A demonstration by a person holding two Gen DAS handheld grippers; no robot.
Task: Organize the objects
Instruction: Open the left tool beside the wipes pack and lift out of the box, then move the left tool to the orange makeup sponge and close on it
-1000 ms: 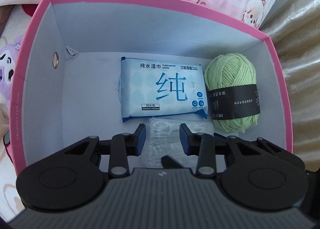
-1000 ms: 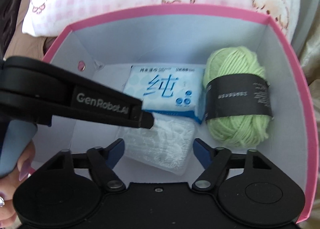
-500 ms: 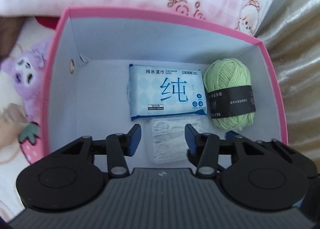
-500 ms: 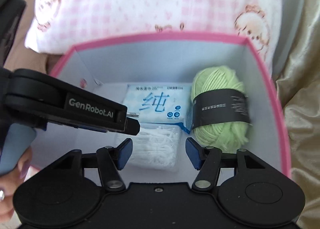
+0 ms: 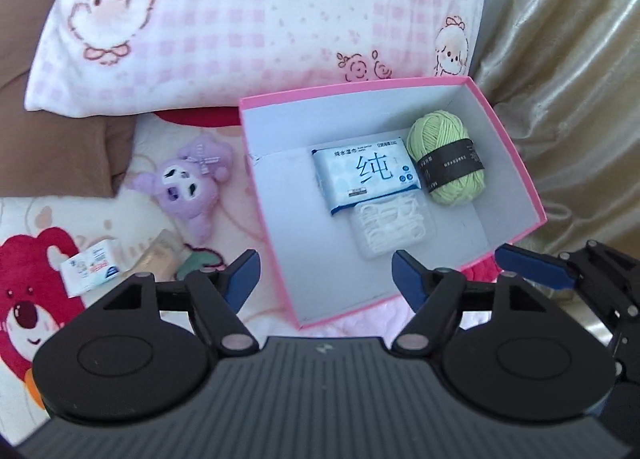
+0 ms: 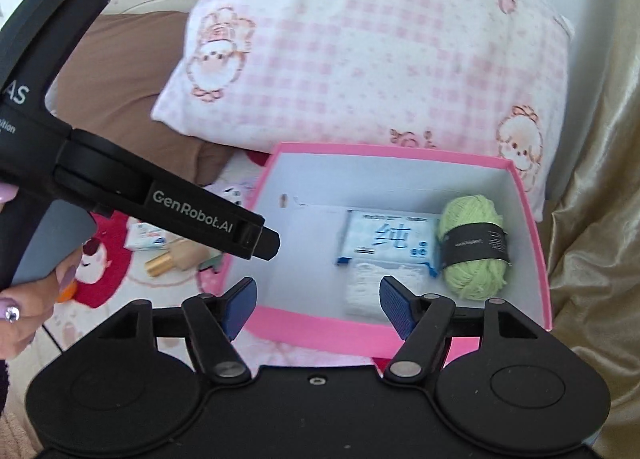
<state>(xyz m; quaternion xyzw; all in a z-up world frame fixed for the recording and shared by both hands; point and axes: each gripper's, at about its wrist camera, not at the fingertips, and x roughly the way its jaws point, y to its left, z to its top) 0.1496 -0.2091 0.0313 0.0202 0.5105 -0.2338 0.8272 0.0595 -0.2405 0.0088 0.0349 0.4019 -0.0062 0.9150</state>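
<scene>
A pink box (image 5: pixel 520 167) (image 6: pixel 304 325) with a white inside sits on the bed. It holds a blue wet-wipes pack (image 5: pixel 366 175) (image 6: pixel 386 239), a green yarn ball (image 5: pixel 448 159) (image 6: pixel 474 247) and a clear bag of floss picks (image 5: pixel 390 225) (image 6: pixel 366 287). My left gripper (image 5: pixel 324 279) is open and empty, above the box's near edge. My right gripper (image 6: pixel 316 299) is open and empty, over the box's near wall. On the blanket to the left lie a purple plush toy (image 5: pixel 192 183), a small tissue pack (image 5: pixel 90 267) (image 6: pixel 146 237) and a beige tube (image 5: pixel 160 255) (image 6: pixel 176 257).
A pink checked pillow (image 5: pixel 256 19) (image 6: pixel 372 51) lies behind the box. A brown cushion (image 5: pixel 56 147) is at left. Gold curtain fabric (image 5: pixel 572 59) hangs at right. The blanket has a red bear print (image 5: pixel 28 299).
Both grippers have pulled back up and out of the box and opened wider. The floss bag stays on the box floor. The items on the blanket have come into view.
</scene>
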